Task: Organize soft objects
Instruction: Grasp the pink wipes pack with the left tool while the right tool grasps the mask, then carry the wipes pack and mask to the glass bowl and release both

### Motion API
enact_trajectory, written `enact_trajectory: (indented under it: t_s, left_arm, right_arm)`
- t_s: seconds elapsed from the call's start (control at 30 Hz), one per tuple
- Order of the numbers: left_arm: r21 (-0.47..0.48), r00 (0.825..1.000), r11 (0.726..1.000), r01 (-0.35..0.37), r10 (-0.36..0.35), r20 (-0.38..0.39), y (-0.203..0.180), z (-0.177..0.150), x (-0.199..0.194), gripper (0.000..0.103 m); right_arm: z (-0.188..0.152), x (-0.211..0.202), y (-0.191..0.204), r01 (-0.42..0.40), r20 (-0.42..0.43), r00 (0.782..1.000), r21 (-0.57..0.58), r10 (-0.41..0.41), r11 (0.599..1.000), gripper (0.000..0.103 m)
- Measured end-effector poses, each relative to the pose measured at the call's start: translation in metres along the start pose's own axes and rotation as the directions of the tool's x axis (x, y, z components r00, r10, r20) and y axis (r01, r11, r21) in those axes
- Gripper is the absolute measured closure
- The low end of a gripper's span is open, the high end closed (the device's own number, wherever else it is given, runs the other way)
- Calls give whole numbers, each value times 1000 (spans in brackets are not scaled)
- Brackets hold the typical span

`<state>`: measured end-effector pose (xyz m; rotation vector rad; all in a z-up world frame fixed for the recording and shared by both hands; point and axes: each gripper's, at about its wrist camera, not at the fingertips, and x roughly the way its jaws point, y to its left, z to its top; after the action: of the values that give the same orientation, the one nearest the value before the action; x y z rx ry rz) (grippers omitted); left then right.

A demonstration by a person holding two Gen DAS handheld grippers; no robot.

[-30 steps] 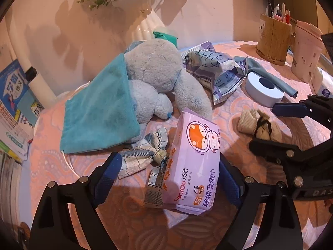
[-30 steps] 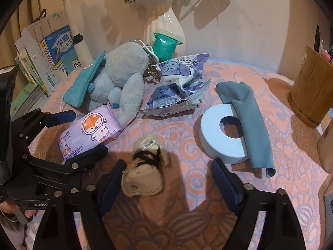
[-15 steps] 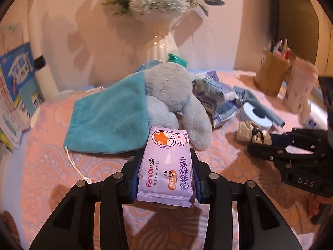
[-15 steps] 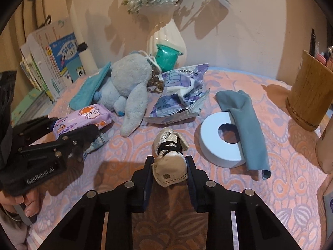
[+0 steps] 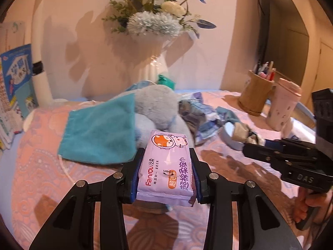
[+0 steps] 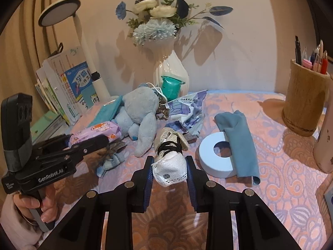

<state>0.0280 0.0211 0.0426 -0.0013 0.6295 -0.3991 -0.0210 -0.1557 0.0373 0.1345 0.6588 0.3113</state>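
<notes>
Left wrist view: a flat teal plush drawstring pouch [image 5: 100, 131] is seen lying on the pink-patterned counter [image 5: 35, 166], overlapped at its right edge by a grey-blue stuffed toy [image 5: 156, 108]. The left hand-held gripper [image 5: 166, 166] is clamped on a purple rectangular wet-wipe pack with an orange cartoon print [image 5: 166, 164]; the pack is pinched by its two long sides, is held clear of the counter, and its long axis runs straight away from the camera, the cartoon end pointing toward the toy. A white ribbed vase of blue and white flowers [image 5: 154, 66] is seen behind, by the wall. Further right, a crumpled purple-white foil wrapper [image 5: 199, 123], a wooden pen cup [image 5: 256, 95] and a pink speckled tumbler [image 5: 285, 104] are visible.

Right wrist view: the left hand-held gripper with its pack is seen at far left, a plaid fabric bow [image 6: 112, 160] lying below it on the counter. The right hand-held gripper [image 6: 169, 166] is clamped on a cream lace sock bundle tied with a black band [image 6: 170, 156]; its long axis points away from the camera, slightly left, with the lace-trimmed end nearest the lens. A pale blue ring-shaped disc [image 6: 212, 162] is seen just right, draped by a grey-blue folded cloth [image 6: 241, 137].
</notes>
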Motion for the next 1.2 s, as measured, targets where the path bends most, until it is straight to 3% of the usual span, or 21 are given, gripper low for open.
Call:
enact_trajectory:
  t_s: [0.23,0.57,0.8,1.0,1.2]
  left_arm:
    - [6,1000,1000,7,-6,-13,-6,0,2,66]
    - [37,996,997,-74,76,-42,-12,-1,8,66]
    - [-31,987,987,-157,156,-36,-1,-1,3,66]
    - [-128,985,979,-159,149,-83,-12,-10,-5,66]
    - [-152,991,983,-106,92,-98,-46,-9,-13,66]
  right_arm:
    - [0,-4,-17,-49,10,999,90,48,995,74]
    - [-1,-6,-32,-130,32,992,176,126,976,74]
    - [-5,-15,-36,-148,50,989,200,141,969,74]
    - [-21,-35,-42,-172,59,985,247,163,954,74]
    - [-36,-68,-51,-188,108,981,275,164,943,74]
